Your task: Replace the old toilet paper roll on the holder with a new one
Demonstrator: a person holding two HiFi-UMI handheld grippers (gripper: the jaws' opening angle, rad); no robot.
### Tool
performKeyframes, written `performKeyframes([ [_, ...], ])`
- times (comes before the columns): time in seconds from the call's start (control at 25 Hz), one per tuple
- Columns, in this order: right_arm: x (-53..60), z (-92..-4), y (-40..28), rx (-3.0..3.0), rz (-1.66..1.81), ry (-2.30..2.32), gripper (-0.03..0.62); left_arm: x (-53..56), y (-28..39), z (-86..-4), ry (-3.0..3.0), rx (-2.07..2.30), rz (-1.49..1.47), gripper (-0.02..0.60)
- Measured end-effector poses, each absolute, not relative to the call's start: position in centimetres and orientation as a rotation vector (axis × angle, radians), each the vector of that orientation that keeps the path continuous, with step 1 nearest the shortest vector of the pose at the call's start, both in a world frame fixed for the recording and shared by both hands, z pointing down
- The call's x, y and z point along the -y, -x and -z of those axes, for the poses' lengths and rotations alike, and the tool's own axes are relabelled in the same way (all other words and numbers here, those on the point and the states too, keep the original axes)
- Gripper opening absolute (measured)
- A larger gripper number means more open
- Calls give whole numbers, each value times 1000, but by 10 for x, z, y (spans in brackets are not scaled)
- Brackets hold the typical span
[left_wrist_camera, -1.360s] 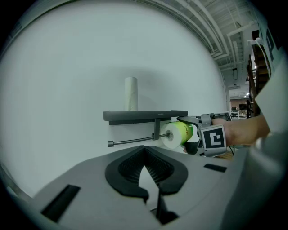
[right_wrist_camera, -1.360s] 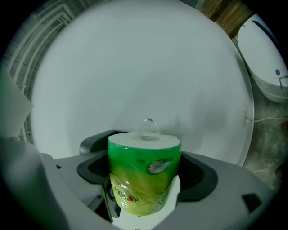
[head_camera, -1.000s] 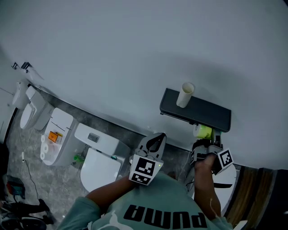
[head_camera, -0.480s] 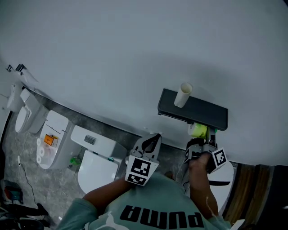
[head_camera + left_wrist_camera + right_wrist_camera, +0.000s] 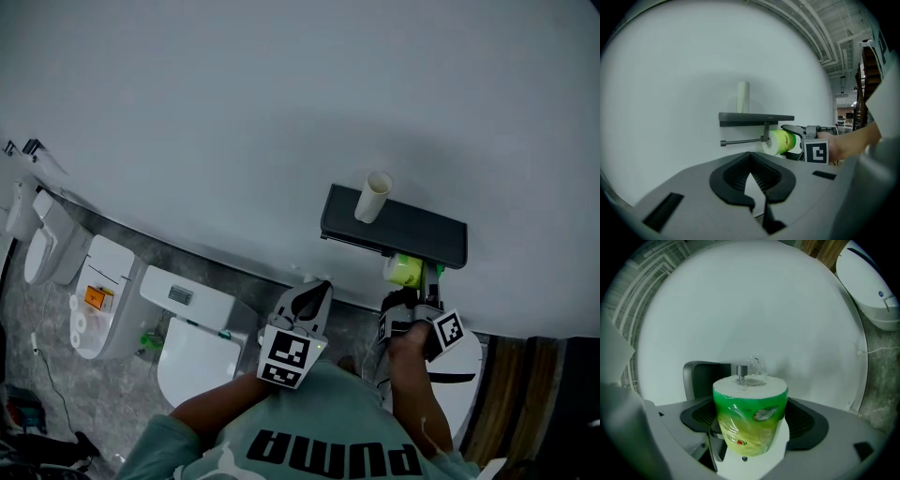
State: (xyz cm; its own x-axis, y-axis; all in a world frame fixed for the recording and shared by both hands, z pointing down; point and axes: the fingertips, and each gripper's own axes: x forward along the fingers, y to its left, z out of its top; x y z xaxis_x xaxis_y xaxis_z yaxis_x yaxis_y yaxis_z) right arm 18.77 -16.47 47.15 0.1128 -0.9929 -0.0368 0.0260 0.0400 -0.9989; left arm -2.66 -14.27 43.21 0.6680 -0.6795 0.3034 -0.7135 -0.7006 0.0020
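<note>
A dark shelf holder (image 5: 403,232) hangs on the pale wall, with an empty cardboard tube (image 5: 372,197) standing upright on top. My right gripper (image 5: 411,298) is shut on a new roll in green wrapping (image 5: 405,270), held just under the shelf. In the right gripper view the roll (image 5: 749,420) fills the jaws, and the holder's rod end (image 5: 741,370) shows at its far face by the core. From the left gripper view I see the shelf (image 5: 756,117), rod (image 5: 743,141), roll (image 5: 780,141) and tube (image 5: 743,97). My left gripper (image 5: 307,298) hangs back, shut and holding nothing.
Below, white toilets (image 5: 192,349) (image 5: 98,295) line the wall on a grey stone floor, and another white toilet lid (image 5: 464,380) lies under my right gripper. A wooden panel (image 5: 511,394) stands at the right. A toilet (image 5: 872,287) also shows in the right gripper view.
The head view has drifted, so everything sits a little further left and higher. Both grippers and the green roll keep their places relative to the holder.
</note>
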Motion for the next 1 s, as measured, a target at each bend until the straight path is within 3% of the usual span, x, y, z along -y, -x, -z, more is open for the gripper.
performKeyframes([
  [0.76, 100, -444, -156, -1382, 1051, 1322, 426, 132, 15, -431, -2754, 1062, -356, 5],
  [0.88, 89, -425, -151, -1517, 975, 1430, 347, 130, 14, -425, -2761, 1059, -333, 5],
  [1.0, 78, -411, -144, -1698, 870, 1644, 188, 127, 16, -418, -2777, 1069, -322, 5],
])
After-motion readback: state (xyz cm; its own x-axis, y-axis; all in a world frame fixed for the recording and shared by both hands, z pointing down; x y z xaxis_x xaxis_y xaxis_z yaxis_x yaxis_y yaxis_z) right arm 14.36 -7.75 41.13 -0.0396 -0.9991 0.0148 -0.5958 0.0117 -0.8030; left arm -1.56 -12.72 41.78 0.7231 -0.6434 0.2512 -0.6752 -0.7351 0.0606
